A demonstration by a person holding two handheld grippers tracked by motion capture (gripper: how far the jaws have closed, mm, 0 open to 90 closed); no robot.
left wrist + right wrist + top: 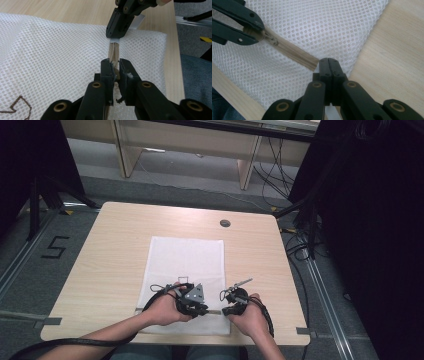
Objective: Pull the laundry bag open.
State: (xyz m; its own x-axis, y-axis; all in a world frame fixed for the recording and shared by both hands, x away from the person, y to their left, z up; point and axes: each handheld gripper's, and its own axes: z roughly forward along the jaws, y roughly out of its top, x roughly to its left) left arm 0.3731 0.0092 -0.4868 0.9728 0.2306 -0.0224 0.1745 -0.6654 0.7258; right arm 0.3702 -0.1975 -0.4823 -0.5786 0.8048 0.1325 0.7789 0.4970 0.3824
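Both grippers clench the mesh bag's (185, 265) zipper (294, 53), left gripper (114, 66) and right gripper (328, 62) at opposite ends.

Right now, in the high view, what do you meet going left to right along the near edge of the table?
Bare table → white mesh bag → left gripper → beige zipper → right gripper → bare table again.

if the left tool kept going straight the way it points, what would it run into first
Probably the right tool. The left tool is clamped at the zipper pull and points along the beige zipper of the white mesh bag; the right tool grips the zipper's far end on that line. Depth is hard to judge.
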